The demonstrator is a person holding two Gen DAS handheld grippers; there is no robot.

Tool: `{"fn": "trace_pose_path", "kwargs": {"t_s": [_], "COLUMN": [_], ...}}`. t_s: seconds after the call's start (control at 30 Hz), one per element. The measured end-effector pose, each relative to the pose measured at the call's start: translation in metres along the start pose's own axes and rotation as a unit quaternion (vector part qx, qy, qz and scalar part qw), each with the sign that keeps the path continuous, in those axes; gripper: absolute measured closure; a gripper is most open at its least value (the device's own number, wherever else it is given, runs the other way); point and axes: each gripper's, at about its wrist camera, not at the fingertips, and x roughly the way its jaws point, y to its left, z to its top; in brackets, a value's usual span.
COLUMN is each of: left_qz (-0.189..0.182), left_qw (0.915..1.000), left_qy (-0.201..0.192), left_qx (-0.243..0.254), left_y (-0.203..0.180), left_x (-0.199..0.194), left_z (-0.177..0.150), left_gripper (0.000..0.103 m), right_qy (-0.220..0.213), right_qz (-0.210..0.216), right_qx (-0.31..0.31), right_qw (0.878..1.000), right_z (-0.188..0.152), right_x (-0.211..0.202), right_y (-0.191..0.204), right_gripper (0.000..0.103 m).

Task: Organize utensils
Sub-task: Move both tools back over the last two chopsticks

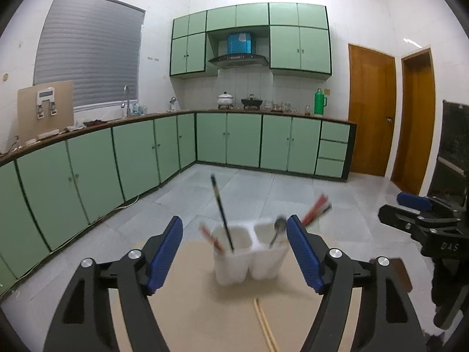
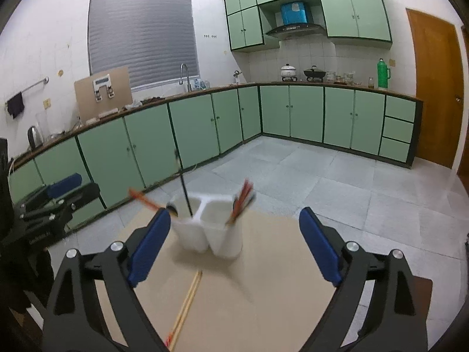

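A white two-compartment utensil holder (image 1: 249, 256) stands on a tan board (image 1: 205, 308). It holds a black chopstick (image 1: 221, 214), red chopsticks (image 1: 316, 209) and a metal spoon (image 1: 278, 230). A pair of pale wooden chopsticks (image 1: 265, 325) lies on the board in front of it. My left gripper (image 1: 234, 249) is open and empty, with the holder between and beyond its fingers. My right gripper (image 2: 234, 240) is open and empty, behind the holder (image 2: 209, 228); the wooden chopsticks (image 2: 189, 302) lie between its fingers. Each gripper shows in the other's view, the right one (image 1: 416, 214) at the right edge and the left one (image 2: 55, 199) at the left edge.
Green cabinets (image 1: 228, 139) run along the far walls under a counter with a sink tap (image 1: 126, 99), pots (image 1: 225, 99) and a green flask (image 1: 319, 101). Wooden doors (image 1: 372, 111) stand at the right. A grey tiled floor (image 1: 263, 193) lies beyond the board's far edge.
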Motion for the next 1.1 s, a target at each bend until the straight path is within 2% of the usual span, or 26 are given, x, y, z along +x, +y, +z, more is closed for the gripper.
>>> {"fn": "trace_pose_path", "kwargs": {"t_s": [0.3, 0.6, 0.8, 1.1], "left_qz": [0.014, 0.024, 0.027, 0.041], "left_qw": [0.9976, 0.9918, 0.9886, 0.9836], "left_qy": [0.067, 0.125, 0.148, 0.175], "left_qx": [0.009, 0.010, 0.004, -0.004], "left_y": [-0.002, 0.006, 0.008, 0.018], "left_x": [-0.019, -0.022, -0.024, -0.023], "left_z": [-0.081, -0.147, -0.175, -0.199], "left_gripper": [0.030, 0.030, 0.030, 0.030], "right_qy": [0.051, 0.109, 0.132, 0.175], "right_qz": [0.001, 0.011, 0.007, 0.002], "right_qx": [0.016, 0.037, 0.020, 0.002], "right_qw": [0.999, 0.993, 0.991, 0.985], "right_z": [-0.091, -0.155, -0.184, -0.213], "right_x": [-0.015, -0.010, -0.007, 0.010], "right_y": [0.025, 0.051, 0.065, 0.085], "right_gripper": [0.014, 0.014, 0.014, 0.015]}}
